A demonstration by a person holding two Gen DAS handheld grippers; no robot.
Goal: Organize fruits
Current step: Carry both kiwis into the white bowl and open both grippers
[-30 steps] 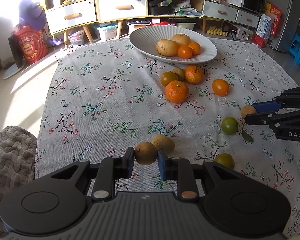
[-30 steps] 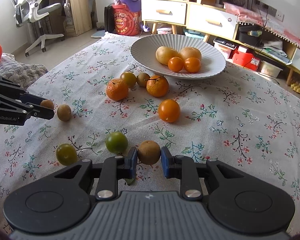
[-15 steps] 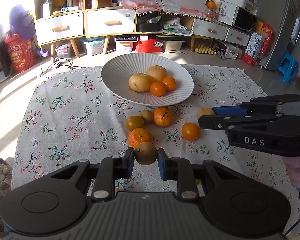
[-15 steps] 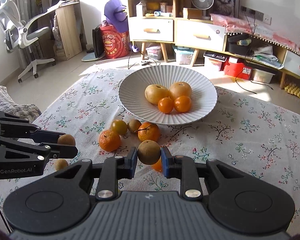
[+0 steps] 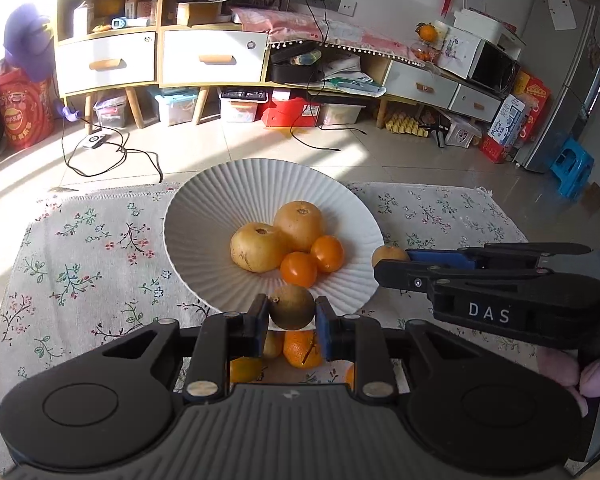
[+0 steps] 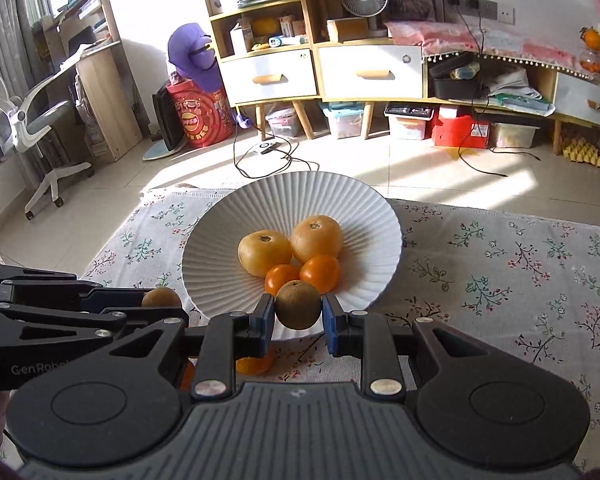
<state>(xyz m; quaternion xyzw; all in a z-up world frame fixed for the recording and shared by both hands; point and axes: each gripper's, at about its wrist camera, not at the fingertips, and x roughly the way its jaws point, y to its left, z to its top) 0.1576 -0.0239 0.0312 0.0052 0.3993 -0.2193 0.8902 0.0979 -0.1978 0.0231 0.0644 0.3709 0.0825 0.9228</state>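
Item: two small brown fruits, one per gripper. The left gripper (image 5: 292, 320) is clamped on a dull olive-brown fruit (image 5: 291, 306), round, matte, with a stem nub; the right gripper (image 6: 298, 318) is clamped on its twin (image 6: 298, 309). Both hang at the near rim of the white ribbed bowl (image 5: 204, 216).

Handling: carry each past the rim, lower close to the bowl floor, then release (dropped from height, round fruit would likely roll). Aim beside the two yellow pears (image 5: 259, 252) and two oranges (image 5: 299, 269), not onto them.
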